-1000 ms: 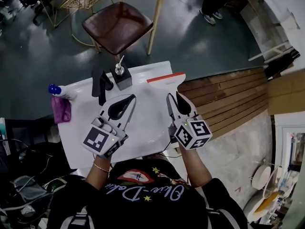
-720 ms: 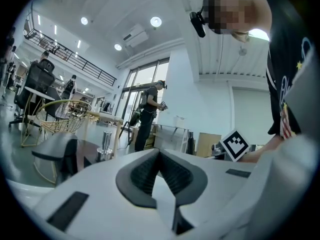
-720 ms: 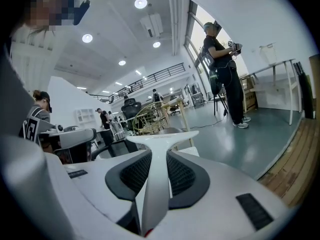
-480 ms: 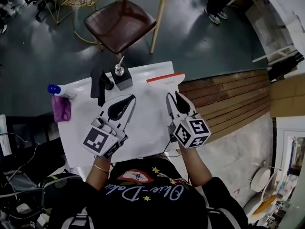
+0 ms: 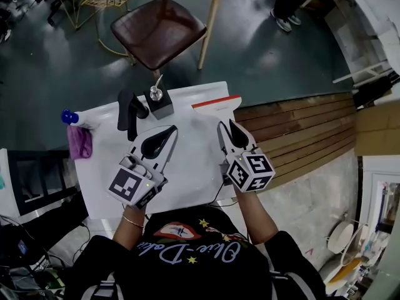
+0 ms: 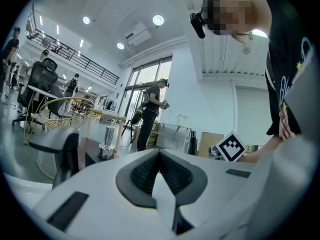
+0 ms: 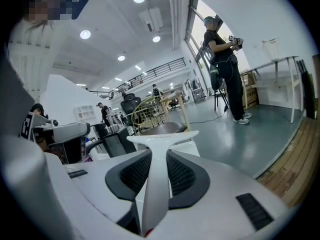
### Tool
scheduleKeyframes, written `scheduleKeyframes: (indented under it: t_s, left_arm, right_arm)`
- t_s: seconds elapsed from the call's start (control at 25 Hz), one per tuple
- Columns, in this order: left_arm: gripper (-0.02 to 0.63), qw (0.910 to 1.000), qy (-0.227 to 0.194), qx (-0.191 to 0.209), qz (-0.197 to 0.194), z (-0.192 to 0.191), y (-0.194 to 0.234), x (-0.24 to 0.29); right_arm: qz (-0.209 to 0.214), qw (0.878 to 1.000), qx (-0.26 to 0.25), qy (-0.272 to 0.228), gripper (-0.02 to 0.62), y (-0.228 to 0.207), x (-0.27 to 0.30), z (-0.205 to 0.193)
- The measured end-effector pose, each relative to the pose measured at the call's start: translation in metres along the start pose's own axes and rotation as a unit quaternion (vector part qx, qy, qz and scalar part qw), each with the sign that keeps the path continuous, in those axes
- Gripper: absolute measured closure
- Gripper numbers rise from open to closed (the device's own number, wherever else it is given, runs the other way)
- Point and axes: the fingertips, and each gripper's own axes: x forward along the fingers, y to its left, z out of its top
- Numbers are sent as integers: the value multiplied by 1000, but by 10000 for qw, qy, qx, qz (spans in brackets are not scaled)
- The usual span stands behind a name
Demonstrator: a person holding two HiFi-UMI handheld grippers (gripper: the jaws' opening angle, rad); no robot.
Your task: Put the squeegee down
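While my right gripper point(image 5: 226, 129) pinches the white squeegee point(image 5: 215, 104) by its handle, jaws held apart only by that handle, its red-edged head sits over the white table's point(image 5: 187, 177) far edge. My left gripper point(image 5: 171, 130) is pressed together, empty.

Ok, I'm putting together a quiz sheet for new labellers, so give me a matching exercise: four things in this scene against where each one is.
Things
1. squeegee
2. purple cloth
3. silver pump
4. brown chair

Places
A. on the floor beyond the table
B. between the jaws of the right gripper
C. at the table's left edge, next to the blue-capped bottle
D. on a black block near the table's far edge

Pairs: 1-B, 2-C, 3-D, 4-A
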Motion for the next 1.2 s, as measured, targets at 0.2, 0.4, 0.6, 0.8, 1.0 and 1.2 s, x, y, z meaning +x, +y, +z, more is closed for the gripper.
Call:
scheduleKeyframes:
  t_s: [0.2,0.4,0.6,0.8,1.0,1.2]
  left_arm:
    - [609,10000,33,-21,39,0,0,1]
    - [609,9999,80,-49,73,-2,1,3]
    - [609,9999,87,-64,114,-1,5,4]
    - [608,9998,94,-71,168,-1,8,4]
    - [609,9997,98,-61,200,-1,10,4]
    - [609,9996,113,-73,234,-3,12,4]
  right_arm:
    - [25,10000,16,82,497,-3,4,-2]
    - [43,9999,26,150,497,-6,10,-4]
    - [36,9997,22,232,497,-8,15,-7]
    - [29,9995,13,305,497,-11,19,-10]
    - [39,9993,14,369,497,-12,23,-14]
    - [31,9991,-7,429,497,-15,28,-18]
